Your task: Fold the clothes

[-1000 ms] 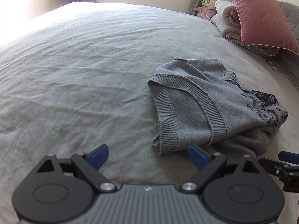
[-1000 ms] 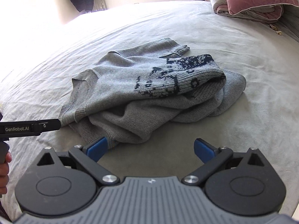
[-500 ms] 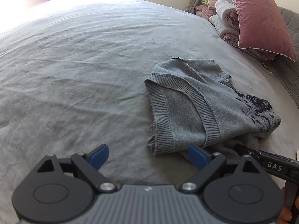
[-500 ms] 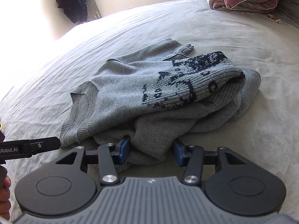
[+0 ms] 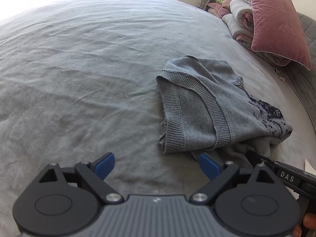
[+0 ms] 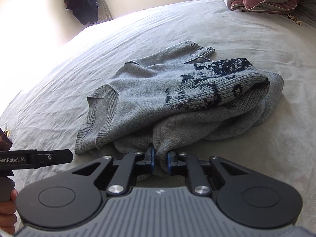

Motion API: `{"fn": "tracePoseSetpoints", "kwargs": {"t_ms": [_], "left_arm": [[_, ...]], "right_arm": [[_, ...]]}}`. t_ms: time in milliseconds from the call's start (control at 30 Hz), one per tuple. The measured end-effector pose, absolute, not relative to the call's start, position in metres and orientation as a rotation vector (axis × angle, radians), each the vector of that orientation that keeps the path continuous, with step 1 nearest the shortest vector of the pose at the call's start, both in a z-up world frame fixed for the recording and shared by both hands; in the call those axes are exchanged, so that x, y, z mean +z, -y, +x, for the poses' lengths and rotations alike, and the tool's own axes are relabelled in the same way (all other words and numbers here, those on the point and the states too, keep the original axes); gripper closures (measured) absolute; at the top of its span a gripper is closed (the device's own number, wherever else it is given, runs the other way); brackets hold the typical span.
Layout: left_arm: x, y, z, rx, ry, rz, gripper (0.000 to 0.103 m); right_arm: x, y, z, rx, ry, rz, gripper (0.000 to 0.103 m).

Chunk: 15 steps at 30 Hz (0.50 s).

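Observation:
A grey knit sweater [image 5: 213, 106] with a dark blue pattern lies crumpled on the bed; it also shows in the right wrist view [image 6: 167, 98]. My left gripper [image 5: 157, 165] is open and empty, low over the sheet just in front of the sweater's ribbed hem. My right gripper [image 6: 159, 159] is shut on a fold of the sweater's near edge. The right gripper also shows in the left wrist view [image 5: 280, 172] at the sweater's right side. The left gripper shows in the right wrist view [image 6: 39, 157] at far left.
The grey bed sheet [image 5: 79, 69] stretches wide to the left. A pink pillow [image 5: 276, 21] and folded bedding [image 5: 239, 19] are stacked at the far right. Dark clothes [image 6: 83, 2] hang by the wall behind the bed.
My right gripper moved forward onto the sweater's near edge and closed on the fabric. My left gripper stayed open and drifted a little toward the hem.

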State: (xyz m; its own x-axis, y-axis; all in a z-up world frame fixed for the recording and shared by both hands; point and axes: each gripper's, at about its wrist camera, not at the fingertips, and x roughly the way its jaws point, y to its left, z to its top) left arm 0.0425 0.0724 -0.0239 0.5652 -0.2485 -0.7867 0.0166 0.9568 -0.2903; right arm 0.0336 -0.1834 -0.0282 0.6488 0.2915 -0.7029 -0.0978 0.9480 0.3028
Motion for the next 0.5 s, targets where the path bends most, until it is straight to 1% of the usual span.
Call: {"fn": "tracePoseSetpoints", "kwargs": {"t_ms": [233, 300, 333, 500], "left_arm": [[-0.013, -0.075, 0.04, -0.157, -0.918, -0.275, 0.01], [-0.011, -0.076, 0.04, -0.151, -0.915, -0.285, 0.01], [-0.01, -0.077, 0.039, -0.151, -0.914, -0.292, 0.01], [-0.005, -0.079, 0.036, -0.152, -0.895, -0.296, 0.01]], "right_arm": [[-0.012, 0.183, 0.018, 0.364, -0.868, 0.333, 0.089], [-0.008, 0.183, 0.015, 0.405, -0.881, 0.373, 0.091], [-0.006, 0.182, 0.014, 0.434, -0.886, 0.39, 0.094], [0.001, 0.165, 0.005, 0.495, -0.883, 0.355, 0.094]]}}
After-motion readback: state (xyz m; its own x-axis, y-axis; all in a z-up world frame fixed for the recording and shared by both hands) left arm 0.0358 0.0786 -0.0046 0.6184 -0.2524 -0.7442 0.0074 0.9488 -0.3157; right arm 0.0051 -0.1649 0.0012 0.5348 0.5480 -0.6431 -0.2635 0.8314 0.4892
